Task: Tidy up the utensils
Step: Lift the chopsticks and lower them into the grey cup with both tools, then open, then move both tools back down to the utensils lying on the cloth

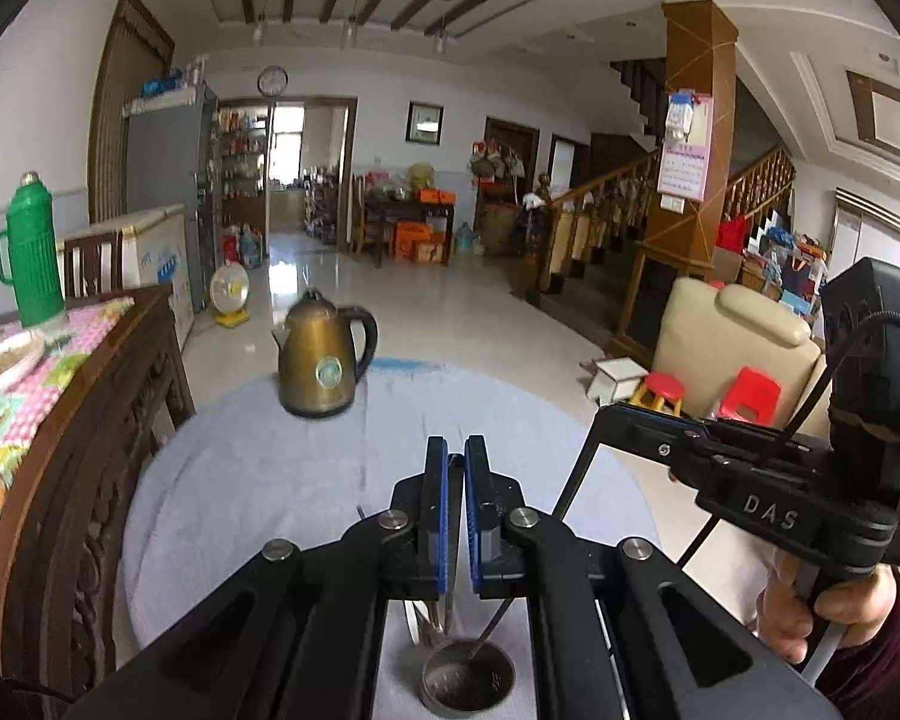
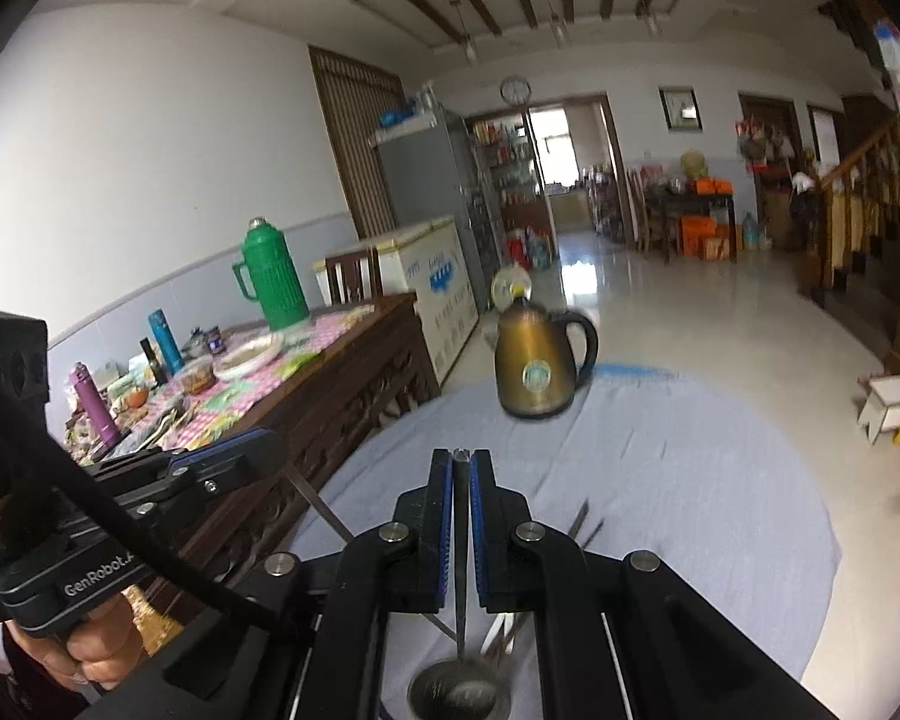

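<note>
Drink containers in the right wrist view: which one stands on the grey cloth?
The bronze kettle. The green thermos, blue flask and purple bottle stand on the checked sideboard instead.

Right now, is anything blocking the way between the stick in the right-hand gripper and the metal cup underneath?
Nothing visible blocks it. The chopstick in the right gripper points down at the metal cup. Other utensils lean at the cup's right side, and the left gripper's second chopstick angles in from the left.
</note>
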Action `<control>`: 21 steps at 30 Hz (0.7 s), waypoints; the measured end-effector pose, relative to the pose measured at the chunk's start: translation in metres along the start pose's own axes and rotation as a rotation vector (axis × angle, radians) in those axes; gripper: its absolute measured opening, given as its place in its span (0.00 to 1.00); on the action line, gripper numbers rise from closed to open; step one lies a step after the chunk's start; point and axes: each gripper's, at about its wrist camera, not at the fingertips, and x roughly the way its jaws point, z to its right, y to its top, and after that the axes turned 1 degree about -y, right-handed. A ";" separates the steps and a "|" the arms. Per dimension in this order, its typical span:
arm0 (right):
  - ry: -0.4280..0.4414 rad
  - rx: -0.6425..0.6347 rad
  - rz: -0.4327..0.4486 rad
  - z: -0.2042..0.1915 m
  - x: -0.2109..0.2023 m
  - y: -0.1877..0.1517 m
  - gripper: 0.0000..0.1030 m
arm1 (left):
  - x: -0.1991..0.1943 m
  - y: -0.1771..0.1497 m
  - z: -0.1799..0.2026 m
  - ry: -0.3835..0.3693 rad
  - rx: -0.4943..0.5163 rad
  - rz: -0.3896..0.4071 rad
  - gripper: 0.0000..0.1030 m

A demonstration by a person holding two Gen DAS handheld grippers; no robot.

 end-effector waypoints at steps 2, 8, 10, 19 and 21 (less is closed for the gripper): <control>0.005 0.011 -0.032 0.003 0.003 -0.006 0.06 | 0.005 -0.007 -0.001 -0.012 -0.012 -0.026 0.05; -0.005 0.015 -0.109 0.009 0.021 -0.025 0.06 | 0.025 -0.023 -0.002 -0.027 -0.024 -0.104 0.05; -0.006 0.018 -0.133 0.011 0.028 -0.031 0.06 | 0.034 -0.031 -0.002 -0.028 -0.022 -0.142 0.05; -0.009 0.082 -0.207 0.033 0.055 -0.038 0.28 | 0.054 -0.037 -0.021 -0.022 -0.077 -0.220 0.06; -0.012 0.102 -0.188 0.041 0.057 -0.036 0.28 | 0.054 -0.033 -0.030 -0.019 -0.094 -0.206 0.06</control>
